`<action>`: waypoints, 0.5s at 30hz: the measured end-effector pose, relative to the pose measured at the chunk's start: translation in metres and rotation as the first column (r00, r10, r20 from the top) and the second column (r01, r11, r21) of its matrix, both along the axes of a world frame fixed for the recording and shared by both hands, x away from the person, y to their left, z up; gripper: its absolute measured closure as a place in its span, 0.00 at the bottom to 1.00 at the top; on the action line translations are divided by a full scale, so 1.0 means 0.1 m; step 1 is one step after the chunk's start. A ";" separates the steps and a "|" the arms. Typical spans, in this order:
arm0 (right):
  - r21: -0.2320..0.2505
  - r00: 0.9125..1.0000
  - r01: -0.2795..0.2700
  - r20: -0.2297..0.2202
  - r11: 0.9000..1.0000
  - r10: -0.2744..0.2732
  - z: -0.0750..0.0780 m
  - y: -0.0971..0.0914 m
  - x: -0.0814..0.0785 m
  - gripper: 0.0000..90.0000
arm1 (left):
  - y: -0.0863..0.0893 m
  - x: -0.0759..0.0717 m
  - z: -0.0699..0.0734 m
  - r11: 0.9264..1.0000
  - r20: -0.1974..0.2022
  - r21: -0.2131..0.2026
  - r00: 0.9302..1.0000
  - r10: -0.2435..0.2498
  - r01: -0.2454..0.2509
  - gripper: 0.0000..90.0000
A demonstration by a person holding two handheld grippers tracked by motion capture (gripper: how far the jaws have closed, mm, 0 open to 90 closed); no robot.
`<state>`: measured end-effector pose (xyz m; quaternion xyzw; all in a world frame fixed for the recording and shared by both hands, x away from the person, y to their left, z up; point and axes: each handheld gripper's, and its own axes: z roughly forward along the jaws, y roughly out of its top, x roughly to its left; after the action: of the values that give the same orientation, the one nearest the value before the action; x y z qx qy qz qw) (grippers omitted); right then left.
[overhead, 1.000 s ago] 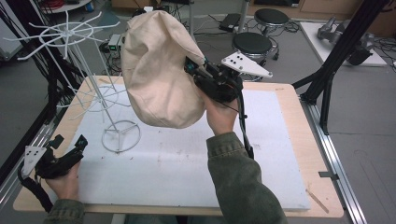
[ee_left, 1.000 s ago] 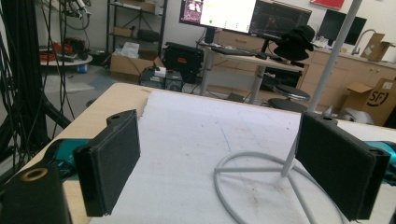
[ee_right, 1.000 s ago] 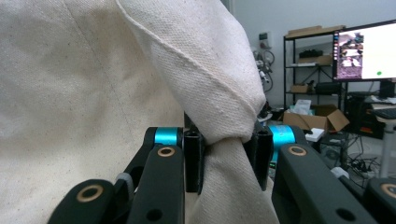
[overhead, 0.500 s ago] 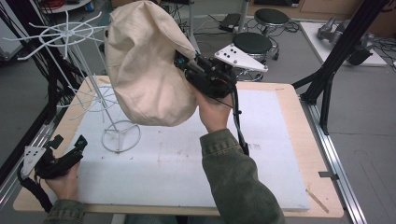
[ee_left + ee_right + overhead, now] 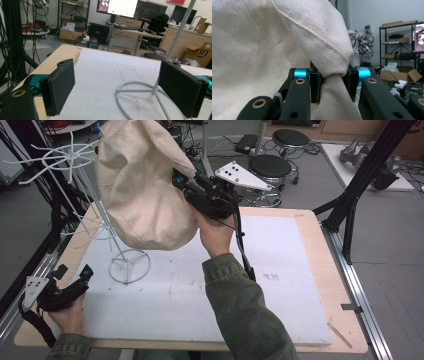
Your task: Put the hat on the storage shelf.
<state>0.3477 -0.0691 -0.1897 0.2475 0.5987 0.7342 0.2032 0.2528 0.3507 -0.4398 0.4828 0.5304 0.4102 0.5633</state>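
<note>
Canvas bag (image 5: 142, 195) hangs above the bench (image 5: 300, 270) in the high view, bunched fabric clamped in the right gripper (image 5: 187, 182), with the white wire rack (image 5: 75, 157) to its left and partly behind it. Left gripper (image 5: 120, 92), in its own view, stands released and empty near the rack's ring base (image 5: 140, 97). Right gripper view shows both pads pinching the twisted cloth (image 5: 333, 72), the bag's bulk up and to the left.
</note>
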 end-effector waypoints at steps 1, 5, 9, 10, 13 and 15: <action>-0.004 1.000 0.000 -0.001 1.000 0.000 -0.01 0.02 0.01 0.81 | 0.00 0.00 0.00 1.000 -0.001 0.001 1.000 0.000 0.000 0.16; -0.033 1.000 -0.011 -0.011 0.999 0.010 -0.06 0.08 0.03 0.81 | 0.00 0.01 0.00 1.000 -0.001 0.001 1.000 -0.003 0.003 0.16; -0.043 1.000 -0.022 -0.009 0.999 0.021 -0.08 0.12 0.03 0.81 | 0.00 0.01 0.00 1.000 -0.001 0.003 1.000 -0.004 0.004 0.16; -0.042 1.000 -0.022 -0.010 0.999 0.022 -0.08 0.13 0.02 0.81 | 0.00 0.01 0.00 1.000 -0.002 0.002 1.000 -0.005 0.005 0.16; -0.044 1.000 -0.027 -0.014 0.999 0.027 -0.09 0.15 0.02 0.81 | 0.00 0.01 0.00 1.000 -0.002 0.003 1.000 -0.004 0.004 0.16; -0.051 1.000 -0.026 -0.018 0.998 0.025 -0.11 0.15 0.03 0.81 | 0.00 0.01 0.00 1.000 0.000 0.002 1.000 -0.003 0.003 0.16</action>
<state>0.3509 -0.0542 -0.2003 0.2409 0.6222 0.7189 0.1950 0.2537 0.3506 -0.4398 0.4842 0.5294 0.4096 0.5635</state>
